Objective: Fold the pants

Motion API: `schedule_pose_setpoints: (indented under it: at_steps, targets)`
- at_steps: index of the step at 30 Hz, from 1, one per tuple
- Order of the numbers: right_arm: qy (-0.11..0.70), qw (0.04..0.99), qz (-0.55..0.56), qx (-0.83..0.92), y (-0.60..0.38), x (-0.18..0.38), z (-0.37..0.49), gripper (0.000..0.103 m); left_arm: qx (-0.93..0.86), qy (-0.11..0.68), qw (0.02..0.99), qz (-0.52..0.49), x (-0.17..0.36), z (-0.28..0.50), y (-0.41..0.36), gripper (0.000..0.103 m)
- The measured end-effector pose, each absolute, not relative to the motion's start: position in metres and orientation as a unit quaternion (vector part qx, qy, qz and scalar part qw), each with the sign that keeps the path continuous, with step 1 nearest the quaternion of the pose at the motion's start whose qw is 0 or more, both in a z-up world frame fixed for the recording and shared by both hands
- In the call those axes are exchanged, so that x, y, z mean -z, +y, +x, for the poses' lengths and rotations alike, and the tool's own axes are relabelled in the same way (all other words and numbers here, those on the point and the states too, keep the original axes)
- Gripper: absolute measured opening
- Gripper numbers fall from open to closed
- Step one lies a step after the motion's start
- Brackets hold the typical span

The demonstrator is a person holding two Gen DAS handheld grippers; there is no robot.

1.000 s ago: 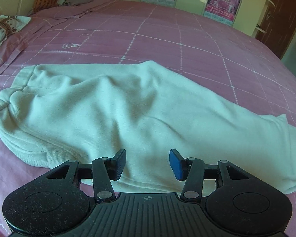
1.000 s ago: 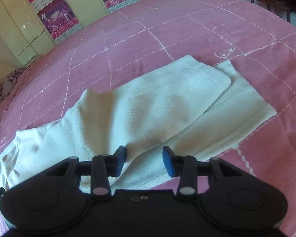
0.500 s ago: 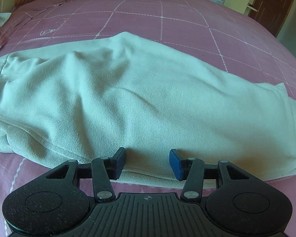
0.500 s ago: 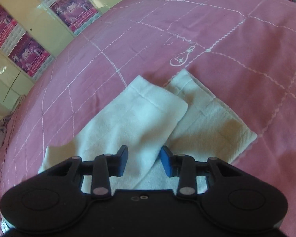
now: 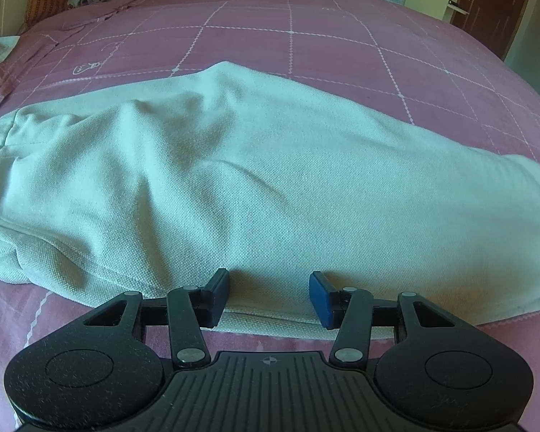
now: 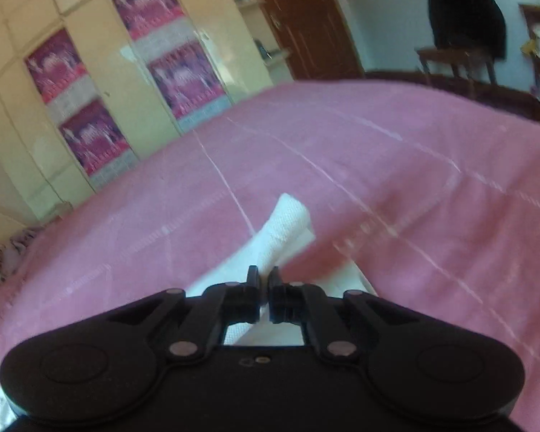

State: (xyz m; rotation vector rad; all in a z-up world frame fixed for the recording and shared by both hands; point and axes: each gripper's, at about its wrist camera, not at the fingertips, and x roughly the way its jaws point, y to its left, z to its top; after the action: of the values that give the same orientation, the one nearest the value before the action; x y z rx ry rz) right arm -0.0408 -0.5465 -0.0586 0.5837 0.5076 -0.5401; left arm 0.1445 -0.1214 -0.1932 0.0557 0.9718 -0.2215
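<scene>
I'm working in a home bedroom. A bed under a pink checked bedspread fills my view, with cream wardrobes bearing posters, and a wooden door.

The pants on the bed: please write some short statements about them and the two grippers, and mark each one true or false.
1. The pants are pale and lie on a pink bedspread. True.
2. The left gripper is shut on the cloth. False: its jaws stand apart at the near edge of the pants, and nothing is pinched between them.
3. The right gripper is shut on the pants. True: white cloth sticks out from between its closed jaws.
4. The pants hang from a chair. False: they rest on the bed.
5. Posters are on the wardrobe doors. True.
</scene>
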Motion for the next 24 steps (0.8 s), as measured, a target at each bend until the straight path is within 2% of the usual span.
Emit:
schedule_pose_setpoints:
  at_steps: [3, 7, 11, 12, 14, 17, 24]
  targets:
    - [0.304, 0.857, 0.299, 0.291, -0.555, 0.105, -0.056, 0.004, 0.108, 0.465, 0.878, 0.033, 0.193, 0.143, -0.122, 0.049]
    - [0.324, 0.856, 0.268, 0.3, -0.546, 0.108, -0.045, 0.008, 0.107, 0.466, 0.877, 0.034, 0.192, 0.143, -0.122, 0.049]
    - [0.304, 0.86, 0.207, 0.354, -0.547, 0.089, -0.049, 0.033, 0.112, 0.464, 0.878, 0.043, 0.187, 0.136, -0.121, 0.049]
    - [0.296, 0.859, 0.198, 0.367, -0.548, 0.085, -0.051, 0.035, 0.114, 0.46, 0.88, 0.041, 0.183, 0.134, -0.122, 0.049]
    - [0.274, 0.874, 0.195, 0.351, -0.546, 0.076, -0.053, 0.035, 0.126, 0.449, 0.884, 0.033, 0.173, 0.134, -0.129, 0.049]
    - [0.281, 0.9, 0.162, 0.291, -0.533, 0.068, -0.028, 0.035, 0.148, 0.445, 0.882, 0.035, 0.164, 0.146, -0.158, 0.049]
    - [0.379, 0.911, 0.112, 0.118, -0.466, 0.091, 0.069, 0.032, 0.166, 0.465, 0.866, 0.077, 0.185, 0.191, -0.232, 0.049]
